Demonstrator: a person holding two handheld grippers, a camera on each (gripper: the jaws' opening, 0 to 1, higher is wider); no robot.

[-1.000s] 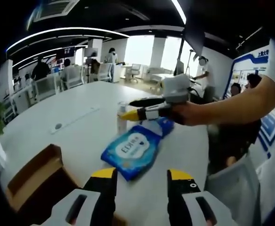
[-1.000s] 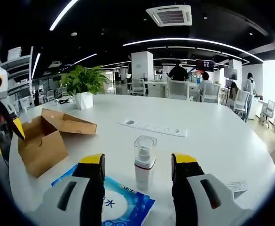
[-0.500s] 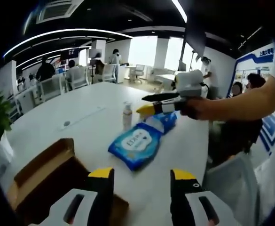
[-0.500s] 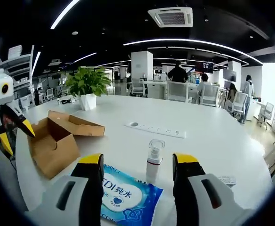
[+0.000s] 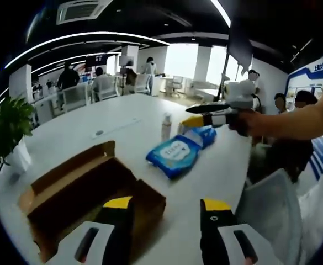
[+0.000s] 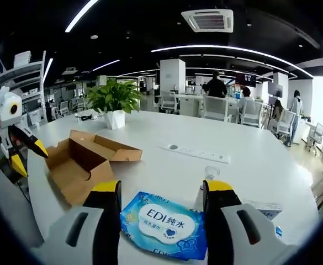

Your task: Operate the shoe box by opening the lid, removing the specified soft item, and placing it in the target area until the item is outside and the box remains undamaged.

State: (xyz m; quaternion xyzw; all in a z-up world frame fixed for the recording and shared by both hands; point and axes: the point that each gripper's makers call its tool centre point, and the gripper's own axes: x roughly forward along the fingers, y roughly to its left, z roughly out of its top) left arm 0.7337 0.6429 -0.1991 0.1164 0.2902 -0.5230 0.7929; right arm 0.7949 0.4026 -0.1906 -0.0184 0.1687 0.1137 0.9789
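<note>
Left tool (image 5: 165, 205): jaws are held apart with nothing between them; it is seen above the near corner of the shoe box. It also appears at the left edge of the right gripper view (image 6: 24, 153), yellow tips spread.
Right tool (image 6: 160, 190): jaws are set wide with nothing clamped; it is positioned above the wet-wipes pack. In the left gripper view (image 5: 197, 115) it is held by a hand (image 5: 244, 121), tips parted, above the far end of the pack.
Shoe box (image 5: 81, 193): brown cardboard, lid flaps folded open, dark interior exposed; it rests on the worktop (image 5: 122, 124). In the right gripper view (image 6: 84, 165) it is seen left of the pack.
Wet-wipes pack (image 6: 167, 225): blue soft pack with a white label, laid flat on the worktop outside the box, near it but apart from it.
Spray bottle (image 5: 165, 127): small, upright, just beyond the pack.
Potted plant (image 6: 112, 102): stands in a white pot at the far side of the worktop.
Power strip (image 6: 199, 154): white, set into the worktop beyond the pack.
</note>
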